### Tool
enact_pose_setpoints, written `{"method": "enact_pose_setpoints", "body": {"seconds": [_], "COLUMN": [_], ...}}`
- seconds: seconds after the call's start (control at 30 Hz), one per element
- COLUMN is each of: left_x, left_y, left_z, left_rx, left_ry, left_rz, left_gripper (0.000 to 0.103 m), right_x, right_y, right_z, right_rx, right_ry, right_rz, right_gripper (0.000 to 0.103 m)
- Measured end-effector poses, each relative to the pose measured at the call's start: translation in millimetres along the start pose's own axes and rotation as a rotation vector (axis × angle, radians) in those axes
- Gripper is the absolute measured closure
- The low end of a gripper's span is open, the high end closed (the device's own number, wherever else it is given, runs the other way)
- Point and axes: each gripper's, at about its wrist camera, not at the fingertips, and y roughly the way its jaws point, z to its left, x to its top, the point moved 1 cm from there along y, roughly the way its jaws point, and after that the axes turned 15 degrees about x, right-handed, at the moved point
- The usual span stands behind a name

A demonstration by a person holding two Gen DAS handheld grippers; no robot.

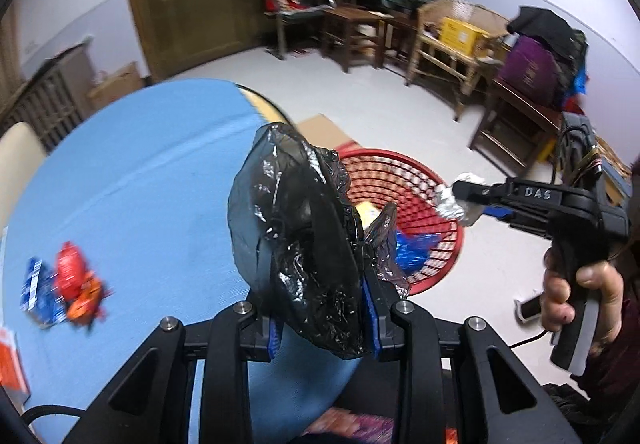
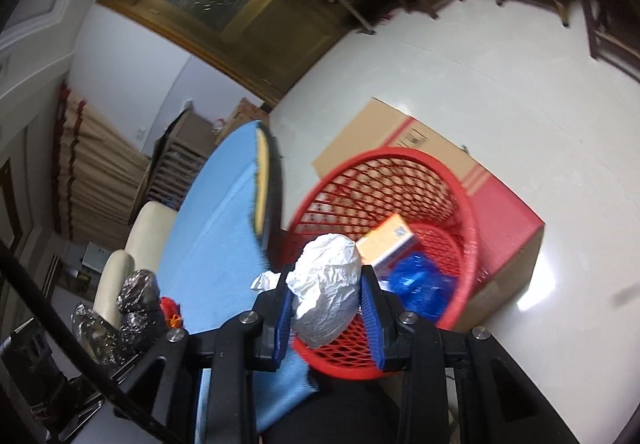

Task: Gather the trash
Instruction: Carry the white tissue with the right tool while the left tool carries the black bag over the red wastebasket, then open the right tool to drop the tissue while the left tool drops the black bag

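Observation:
My left gripper [image 1: 320, 308] is shut on a crumpled black plastic bag [image 1: 296, 228], held above the edge of the blue table [image 1: 140, 184]. My right gripper [image 2: 326, 276] is shut on a crumpled white paper wad [image 2: 326, 300], which hangs over the near rim of the red mesh basket [image 2: 472, 212] on the floor. In the left wrist view the right gripper [image 1: 464, 196] holds the wad [image 1: 450, 206] above the basket [image 1: 400, 160]. An orange box [image 2: 386, 240] and a blue wrapper [image 2: 420, 284] lie inside it. Red, blue and orange wrappers [image 1: 64, 284] remain on the table.
A cardboard box [image 2: 400, 132] lies flat on the floor beside the basket. Wooden chairs [image 1: 448, 44] and clutter line the far wall. A cream chair [image 2: 148, 236] stands at the table. A hand [image 1: 572, 292] grips the right gripper's handle.

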Motion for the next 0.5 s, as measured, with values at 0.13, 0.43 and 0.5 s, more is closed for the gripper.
{"method": "enact_pose_setpoints", "body": {"seconds": [0.13, 0.43, 0.5], "left_x": [14, 28, 23], "left_y": [17, 28, 24], "left_z": [-25, -33, -21], "left_rx": [-0.057, -0.038, -0.022], "left_ry": [0.041, 0.08, 0.067], "left_rz": [0.016, -0.027, -0.034], "left_gripper": [0.067, 0.04, 0.04], "right_x": [0, -3, -1], "right_y": [0, 2, -1], "right_z": [-19, -20, -16], "right_rx": [-0.009, -0.013, -0.018], "right_ry": [0.061, 0.041, 0.026], "right_rz": [0.018, 0.011, -0.01], "right_gripper": [0.068, 0.038, 0.038]}}
